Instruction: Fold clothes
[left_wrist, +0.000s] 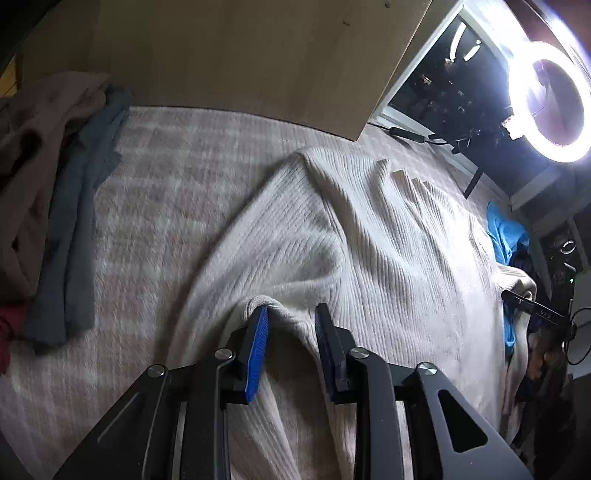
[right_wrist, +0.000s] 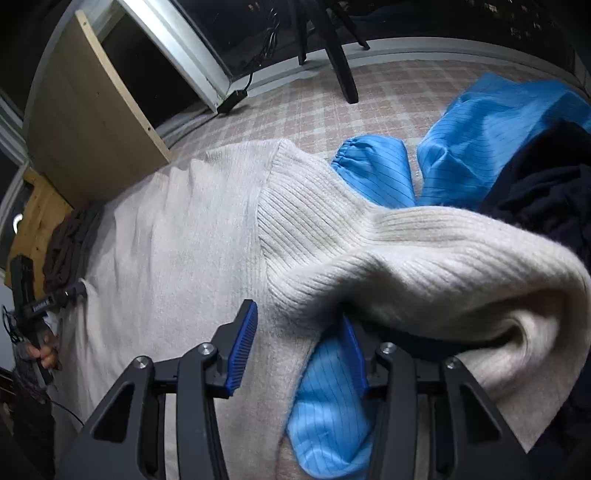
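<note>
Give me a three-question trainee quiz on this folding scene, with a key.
1. True or false: the cream sweater lies on a checked surface.
2. The striped garment beside the right tool is: A red, B blue, C green.
3. What glows at the upper right of the left wrist view?
Key: 1 true; 2 B; 3 a ring light.
</note>
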